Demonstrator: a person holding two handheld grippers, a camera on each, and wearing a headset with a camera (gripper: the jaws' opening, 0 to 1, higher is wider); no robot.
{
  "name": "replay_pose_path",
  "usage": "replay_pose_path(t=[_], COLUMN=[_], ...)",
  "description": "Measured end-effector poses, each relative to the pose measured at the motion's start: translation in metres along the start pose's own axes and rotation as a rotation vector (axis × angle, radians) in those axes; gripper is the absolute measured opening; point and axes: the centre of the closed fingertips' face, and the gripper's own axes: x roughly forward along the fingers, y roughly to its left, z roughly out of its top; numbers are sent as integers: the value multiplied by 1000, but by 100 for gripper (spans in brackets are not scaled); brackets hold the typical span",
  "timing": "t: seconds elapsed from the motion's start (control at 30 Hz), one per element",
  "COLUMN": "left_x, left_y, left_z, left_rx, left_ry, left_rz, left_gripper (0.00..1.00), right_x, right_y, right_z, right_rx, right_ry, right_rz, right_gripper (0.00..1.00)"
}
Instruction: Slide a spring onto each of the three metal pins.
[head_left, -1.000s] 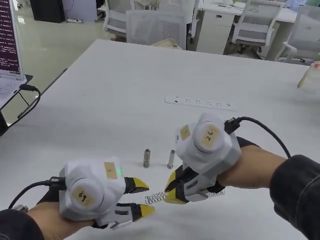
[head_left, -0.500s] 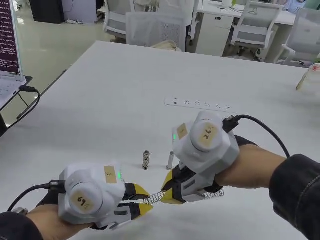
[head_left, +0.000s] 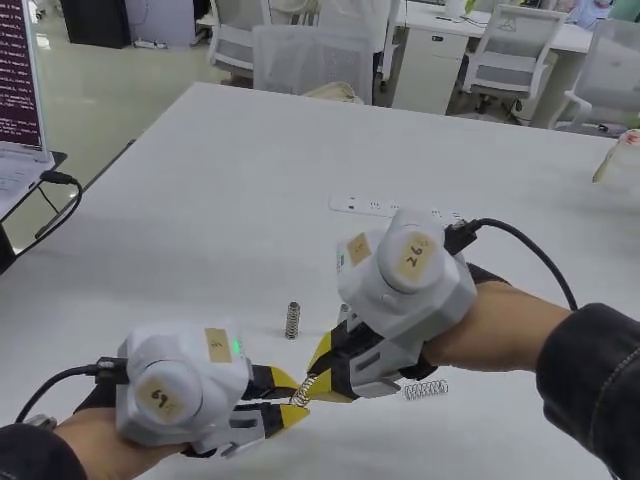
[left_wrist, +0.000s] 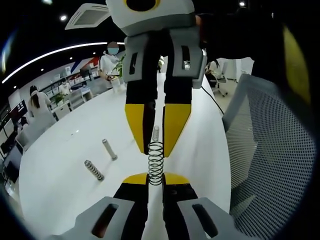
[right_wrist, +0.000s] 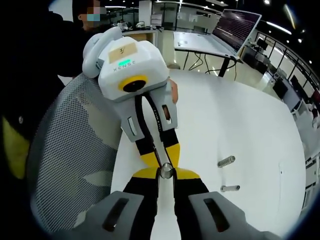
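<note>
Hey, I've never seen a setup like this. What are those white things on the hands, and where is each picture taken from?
A person holds a two-jawed tool in each hand: the left hand-held gripper and the right hand-held gripper. The wide picture comes from a headset camera looking down at the table. Each round one comes from a camera on a gripper, looking along its yellow-tipped jaws. The left gripper pinches a spring; the right gripper pinches what looks like a metal pin pointing into it. On the table stand a pin wearing a spring and a bare pin; a loose spring and a power strip lie nearby.
</note>
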Motion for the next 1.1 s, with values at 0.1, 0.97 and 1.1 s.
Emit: replay_pose_path(t=[0.1, 0.97, 1.1], left_x=[0, 0, 0], left_y=[-1, -5, -7], left_z=[1, 11, 11], left_rx=[-17, -52, -49], left_ry=[-11, -47, -44], left_rz=[-7, -41, -49], left_gripper=[2, 2, 2], right_x=[1, 11, 11], right_y=[-1, 3, 5], right_z=[-1, -9, -10], right_rx=[3, -6, -10], right_ry=[5, 55, 61], right_rz=[6, 53, 60], right_gripper=[9, 9, 8])
